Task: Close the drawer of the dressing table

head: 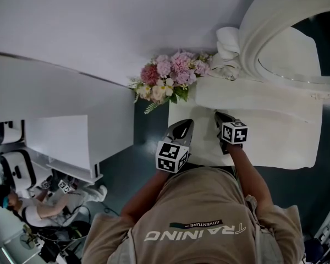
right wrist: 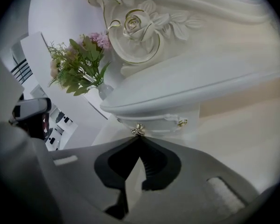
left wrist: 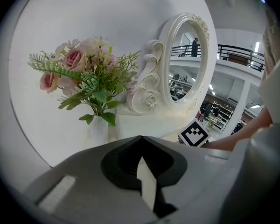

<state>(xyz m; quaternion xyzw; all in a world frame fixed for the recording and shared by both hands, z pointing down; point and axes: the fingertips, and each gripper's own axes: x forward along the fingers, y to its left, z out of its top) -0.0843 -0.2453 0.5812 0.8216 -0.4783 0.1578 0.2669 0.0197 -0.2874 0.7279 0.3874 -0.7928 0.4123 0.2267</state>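
Currently, your right tool (right wrist: pixel 139 139) is closed, with its tips just at the small gold knob (right wrist: pixel 139 129) of the white drawer front (right wrist: pixel 156 124), directly under the rim of the white carved dressing-table counter (right wrist: pixel 186 85). Your left tool (left wrist: pixel 141 138) is closed and empty, at that counter's left edge.

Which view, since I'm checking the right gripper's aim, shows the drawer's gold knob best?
The right gripper view: the gold knob sits on the drawer front, just past the right gripper's closed tips. The head view shows the tabletop from above, no knob; the left gripper view shows flowers and mirror, no knob.
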